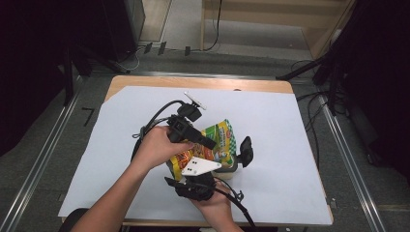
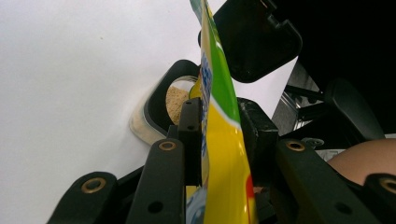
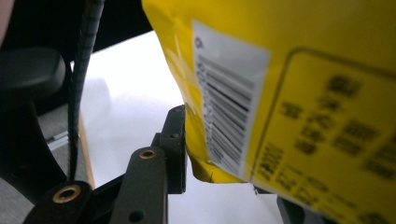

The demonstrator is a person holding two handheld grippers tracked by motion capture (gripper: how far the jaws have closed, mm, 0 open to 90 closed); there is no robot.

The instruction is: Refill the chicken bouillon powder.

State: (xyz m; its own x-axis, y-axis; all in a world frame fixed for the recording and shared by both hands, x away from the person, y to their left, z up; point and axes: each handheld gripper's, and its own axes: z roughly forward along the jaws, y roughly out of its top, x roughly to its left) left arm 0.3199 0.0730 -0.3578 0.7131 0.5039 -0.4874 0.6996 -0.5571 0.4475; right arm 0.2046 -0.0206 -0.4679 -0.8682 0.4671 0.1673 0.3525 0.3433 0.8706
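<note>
A yellow and green snack bag (image 1: 220, 137) hangs tilted over the middle of the white sheet. My left gripper (image 1: 210, 143) comes from the left and is shut on it; in the left gripper view the bag (image 2: 224, 140) stands edge-on, pinched between both pads of that gripper (image 2: 219, 112). My right gripper (image 1: 191, 181) sits below the bag. In the right gripper view its left pad (image 3: 176, 140) presses the crumpled bottom corner of the bag (image 3: 303, 93), which hides the other jaw. A small clear container (image 1: 231, 169) of tan powder (image 2: 175, 100) stands beside the bag, its black lid (image 1: 245, 151) flipped open.
A white sheet (image 1: 270, 116) covers most of the wooden table (image 1: 193, 81). Cables trail from both grippers across the sheet's near half. Metal rails run along both sides of the table, with dark stands and floor cables beyond.
</note>
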